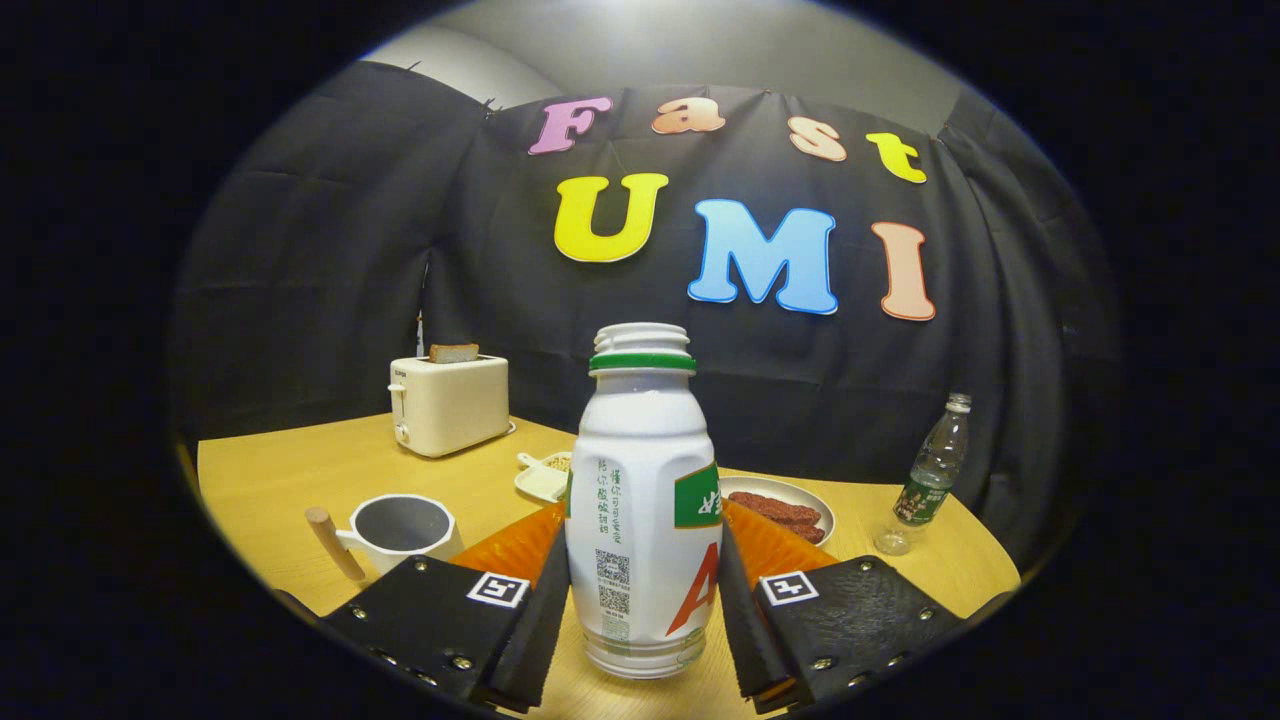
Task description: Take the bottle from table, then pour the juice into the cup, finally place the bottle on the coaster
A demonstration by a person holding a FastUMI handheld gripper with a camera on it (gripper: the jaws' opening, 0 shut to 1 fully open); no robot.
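Pale wooden tabletop [300, 470] carried everything. Nearest, the gripper [640, 610] had both fingers pressed against an upright, uncapped white plastic bottle [640, 500] between them. Just beyond the left finger stood a white mug [398, 528] with a wooden handle; farther back sat a cream toaster [450, 402].

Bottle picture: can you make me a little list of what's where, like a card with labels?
bottle: white bottle, upright, no cap, standing between the fingers
hand-held gripper: hand-held gripper, a finger pressing each side of the bottle
cup: cup with a wooden handle, on the table to the bottle's left
coaster: orange coaster, behind the bottle
table: wooden table
toaster: cream toaster with bread in it, far left
plate: plate of food, right of the bottle
water bottle: clear water bottle, far right
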